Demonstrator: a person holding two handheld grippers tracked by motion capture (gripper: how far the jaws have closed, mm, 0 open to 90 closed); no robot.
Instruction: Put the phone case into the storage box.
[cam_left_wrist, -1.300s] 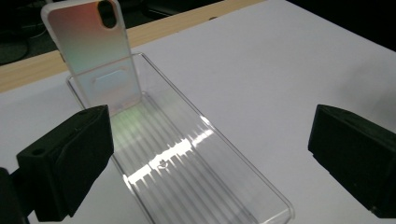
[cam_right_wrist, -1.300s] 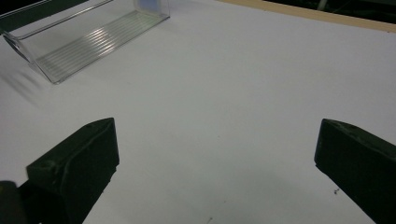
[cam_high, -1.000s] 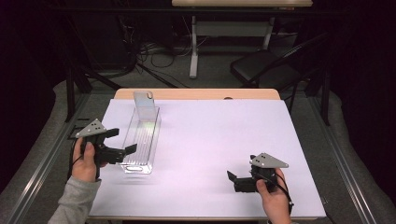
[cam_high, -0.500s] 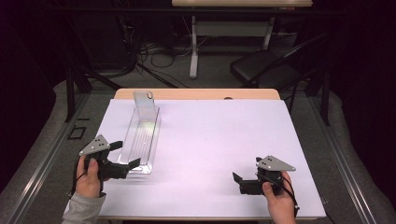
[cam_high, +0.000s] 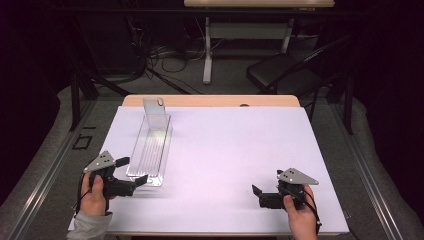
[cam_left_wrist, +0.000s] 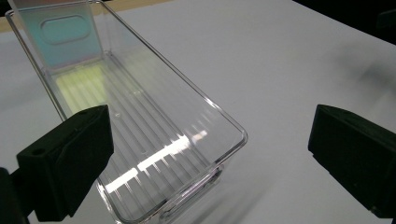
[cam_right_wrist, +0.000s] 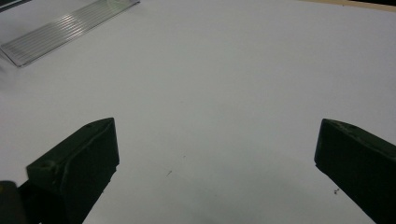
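Jaws of the left tool stand released, just beside the near end of the long clear ribbed plastic tray on the white-covered counter; a careless nudge would probably skid it; the right tool, well apart, is likewise released.

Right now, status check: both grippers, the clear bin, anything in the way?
Left gripper open at the near end of the clear bin, not gripping. Right gripper open over bare white table cover. Bin empty, upright. Nothing in the way.

room dark | grey floor | black chair | cables | white-covered table
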